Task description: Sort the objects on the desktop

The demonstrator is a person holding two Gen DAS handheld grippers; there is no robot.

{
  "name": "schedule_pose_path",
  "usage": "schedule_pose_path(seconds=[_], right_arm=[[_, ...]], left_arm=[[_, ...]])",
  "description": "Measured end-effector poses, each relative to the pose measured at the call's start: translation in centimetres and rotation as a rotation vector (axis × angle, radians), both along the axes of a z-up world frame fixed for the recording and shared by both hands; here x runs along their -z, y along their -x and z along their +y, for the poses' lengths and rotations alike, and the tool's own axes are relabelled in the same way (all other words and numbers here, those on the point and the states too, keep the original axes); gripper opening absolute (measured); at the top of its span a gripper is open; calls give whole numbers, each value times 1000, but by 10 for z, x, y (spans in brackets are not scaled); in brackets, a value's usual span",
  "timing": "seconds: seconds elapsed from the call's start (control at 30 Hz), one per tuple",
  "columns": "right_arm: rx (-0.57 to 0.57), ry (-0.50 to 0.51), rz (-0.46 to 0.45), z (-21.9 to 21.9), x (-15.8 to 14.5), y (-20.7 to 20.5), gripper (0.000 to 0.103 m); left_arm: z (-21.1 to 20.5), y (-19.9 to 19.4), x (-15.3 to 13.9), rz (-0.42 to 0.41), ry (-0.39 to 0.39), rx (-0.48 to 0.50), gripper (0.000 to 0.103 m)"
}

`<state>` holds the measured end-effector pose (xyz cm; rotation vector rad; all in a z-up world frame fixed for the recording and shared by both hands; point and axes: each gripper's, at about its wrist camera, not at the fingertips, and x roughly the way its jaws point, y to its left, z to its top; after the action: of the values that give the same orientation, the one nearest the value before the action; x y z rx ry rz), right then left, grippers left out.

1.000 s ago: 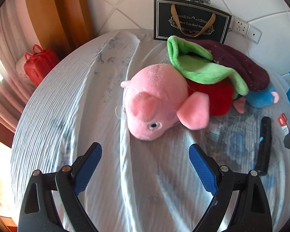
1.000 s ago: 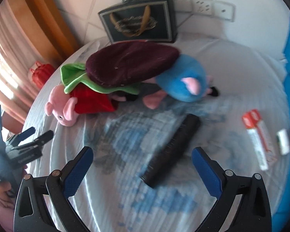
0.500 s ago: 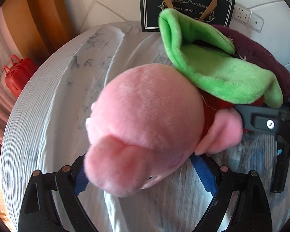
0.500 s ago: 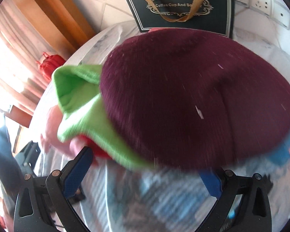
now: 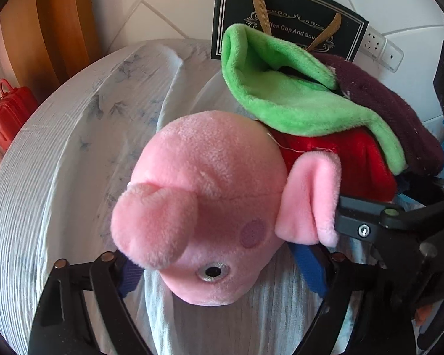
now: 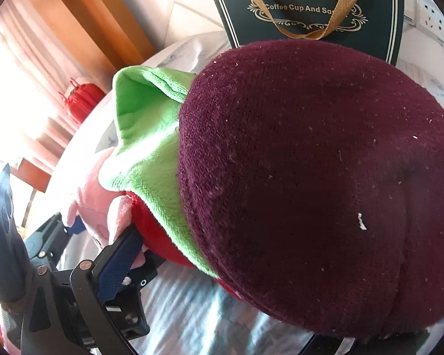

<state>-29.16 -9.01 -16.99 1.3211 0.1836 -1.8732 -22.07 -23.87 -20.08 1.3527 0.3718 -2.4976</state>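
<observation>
A pink plush pig (image 5: 210, 201) in a red dress (image 5: 340, 162) lies on the cloth-covered table (image 5: 59, 177). Its head sits between the blue pads of my left gripper (image 5: 222, 272), whose jaws stand wide around it. A green fleece hat (image 5: 296, 100) and a maroon knit hat (image 6: 310, 177) lie over the pig's body. The maroon hat fills the right wrist view and hides the right finger of my right gripper (image 6: 251, 281); its left pad (image 6: 115, 269) presses by the pig's ear. My right gripper also shows in the left wrist view (image 5: 370, 224).
A dark gift bag (image 5: 287, 29) stands against the tiled wall behind the hats. A small red case (image 5: 9, 115) sits off the table's left edge. Wall sockets (image 5: 381, 47) are at the back right. A wooden frame (image 5: 59, 23) and curtain are on the left.
Both grippers have moved forward into the pile. The pig's head now lies between the left jaws, and the maroon hat now fills the right view. The right gripper has come in beside the pig's ear.
</observation>
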Motion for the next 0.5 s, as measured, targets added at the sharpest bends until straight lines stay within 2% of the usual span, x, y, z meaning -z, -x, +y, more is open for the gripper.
schedule_pose_path(seconds=[0.03, 0.07, 0.1, 0.17, 0.37, 0.4, 0.47, 0.5], right_arm=[[-4, 5, 1, 2, -1, -1, 103], [-11, 2, 5, 4, -3, -3, 97], [-24, 0, 9, 6, -6, -6, 82], [-55, -15, 27, 13, -13, -17, 69], [-149, -46, 82, 52, -39, -66, 46], [-167, -44, 77, 57, -44, -77, 36], [-233, 25, -15, 70, -52, -105, 15], [-255, 28, -24, 75, -55, -119, 15]], left_arm=[[4, -3, -1, 3, 11, 9, 79], [9, -7, -3, 3, 33, 19, 76], [13, -8, -5, 3, 51, 24, 75], [18, -17, -10, 10, 42, 38, 72], [43, -72, -40, 41, 24, 59, 71], [50, -82, -44, 43, 1, 88, 69], [66, -97, -51, 34, -15, 127, 68], [74, -102, -52, 17, 12, 126, 68]])
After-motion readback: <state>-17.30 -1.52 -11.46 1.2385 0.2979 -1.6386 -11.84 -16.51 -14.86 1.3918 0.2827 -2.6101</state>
